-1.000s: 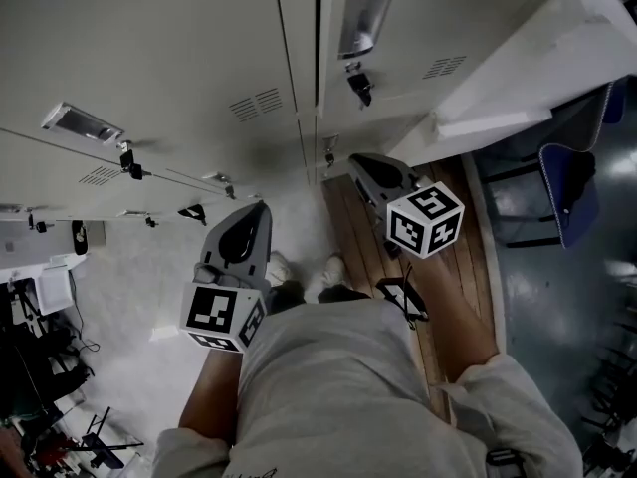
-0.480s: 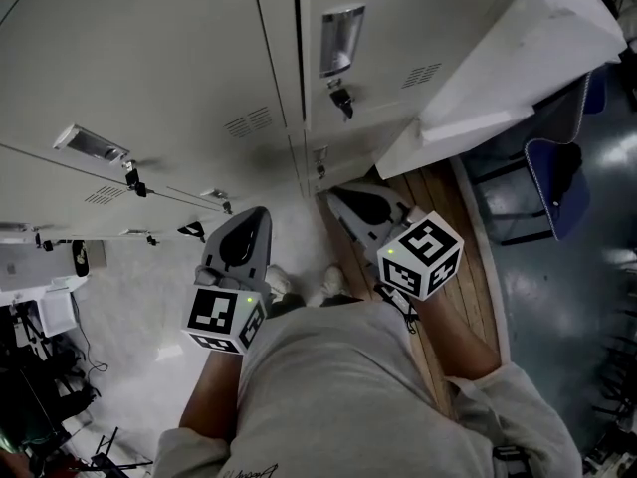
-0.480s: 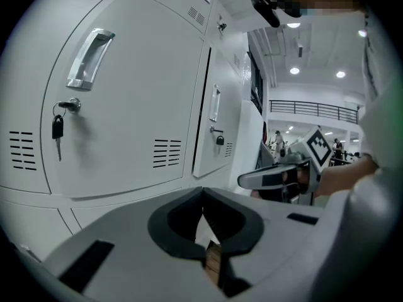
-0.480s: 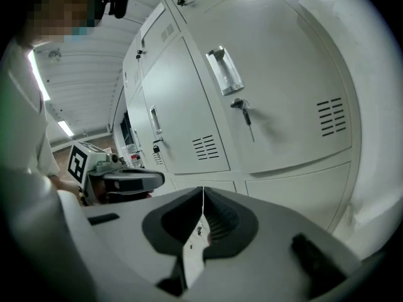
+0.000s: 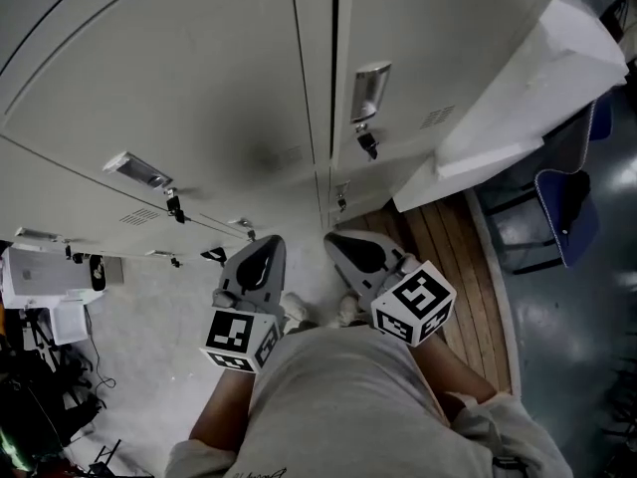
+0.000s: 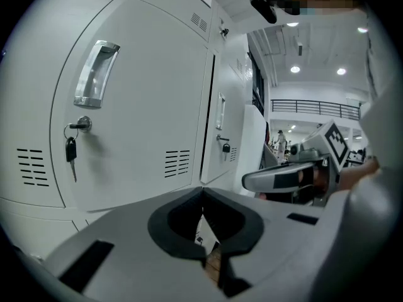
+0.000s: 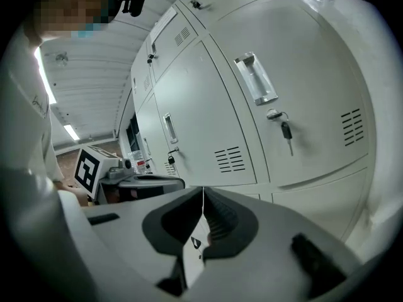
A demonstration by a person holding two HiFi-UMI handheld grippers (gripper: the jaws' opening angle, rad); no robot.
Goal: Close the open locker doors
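currently left gripper (image 5: pixel 267 244) and right gripper (image 5: pixel 334 238), jaws closed and empty, might glance off the open locker door (image 5: pixel 503 93) at upper right.

A locker bay opening onto a big, lit hall

Pale metal locker doors (image 5: pixel 199 88) are standing in tiers along the wall, each with a recessed handle (image 5: pixel 369 92) and vent slots (image 7: pixel 230 159), and a key (image 6: pixel 70 150) is hanging from one lock. A wooden slatted platform (image 5: pixel 453 257) is running along their foot beside a glossy grey floor (image 5: pixel 587 347), where a blue chair (image 5: pixel 562 207) is standing. Past the last door, ceiling lights (image 6: pixel 295 69) are shining over a railed upper gallery (image 6: pixel 315 107).
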